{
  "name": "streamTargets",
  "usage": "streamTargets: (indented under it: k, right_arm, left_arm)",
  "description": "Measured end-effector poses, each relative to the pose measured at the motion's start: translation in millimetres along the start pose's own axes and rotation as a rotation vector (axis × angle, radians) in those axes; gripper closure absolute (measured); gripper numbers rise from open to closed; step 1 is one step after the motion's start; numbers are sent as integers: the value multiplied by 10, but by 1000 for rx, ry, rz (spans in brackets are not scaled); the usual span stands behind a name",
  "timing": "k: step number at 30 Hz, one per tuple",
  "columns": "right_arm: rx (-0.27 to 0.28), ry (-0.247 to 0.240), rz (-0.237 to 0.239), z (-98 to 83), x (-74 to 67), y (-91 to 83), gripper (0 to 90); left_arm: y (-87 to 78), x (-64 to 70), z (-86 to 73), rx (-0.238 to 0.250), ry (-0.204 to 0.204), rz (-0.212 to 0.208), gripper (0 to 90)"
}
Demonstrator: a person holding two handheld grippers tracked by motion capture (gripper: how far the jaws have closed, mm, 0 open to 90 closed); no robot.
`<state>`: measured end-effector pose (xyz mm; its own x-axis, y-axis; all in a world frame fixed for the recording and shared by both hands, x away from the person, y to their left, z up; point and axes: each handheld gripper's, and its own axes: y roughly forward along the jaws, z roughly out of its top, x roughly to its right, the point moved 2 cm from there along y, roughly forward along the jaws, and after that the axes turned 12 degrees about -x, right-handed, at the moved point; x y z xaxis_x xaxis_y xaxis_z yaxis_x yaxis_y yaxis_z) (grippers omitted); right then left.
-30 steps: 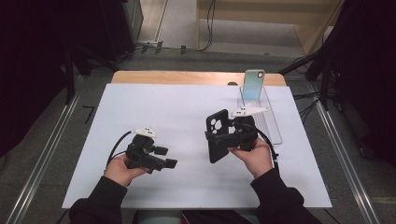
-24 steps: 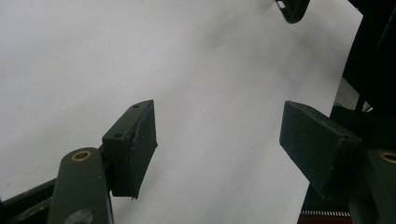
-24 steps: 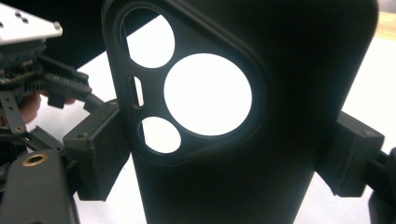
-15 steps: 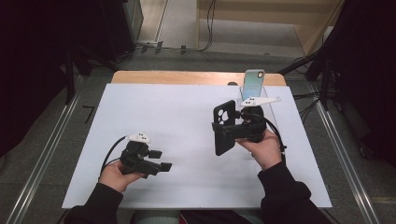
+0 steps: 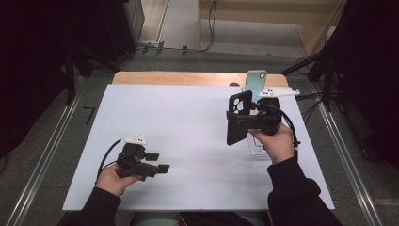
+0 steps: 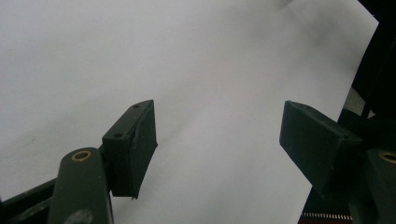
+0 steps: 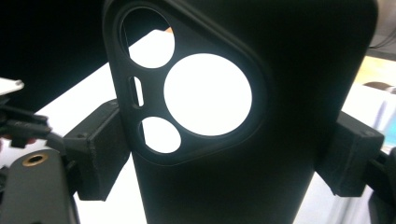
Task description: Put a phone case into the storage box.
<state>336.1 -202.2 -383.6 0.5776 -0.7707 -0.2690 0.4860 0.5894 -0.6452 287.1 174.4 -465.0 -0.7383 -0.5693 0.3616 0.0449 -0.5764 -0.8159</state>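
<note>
On the near left part of the white sheet (image 5: 188, 136) that covered the worktop (image 5: 188, 77), the left hand-held gripper (image 5: 160, 162) lay low in the person's left hand (image 5: 113, 178). Its jaws stood apart with nothing between them; the left gripper view showed only bare white sheet in the gap.

To the right of the sheet's middle, the right hand-held gripper (image 5: 235, 117) was held up above the sheet in the person's right hand (image 5: 275, 143). Its jaws were clamped on the two long edges of a black phone case (image 5: 236, 117), which stood upright with its camera cut-outs at the top. In the right gripper view the black phone case (image 7: 261, 116) showed one large round hole, two smaller round holes and a narrow slot. No brand or writing could be read on it.

Behind the case, near the sheet's far right edge, a teal smartphone (image 5: 255, 84) stood upright. A clear stand (image 5: 256, 148) rested on the sheet just by the right hand.
</note>
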Motion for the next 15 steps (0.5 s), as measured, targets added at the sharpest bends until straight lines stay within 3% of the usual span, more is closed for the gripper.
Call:
streamTargets:
  k: [15]
  right_arm:
    - [46,89,-130,32,334,-158,134]
  left_arm:
    - [-7,-18,-16,5,-8,4,275]
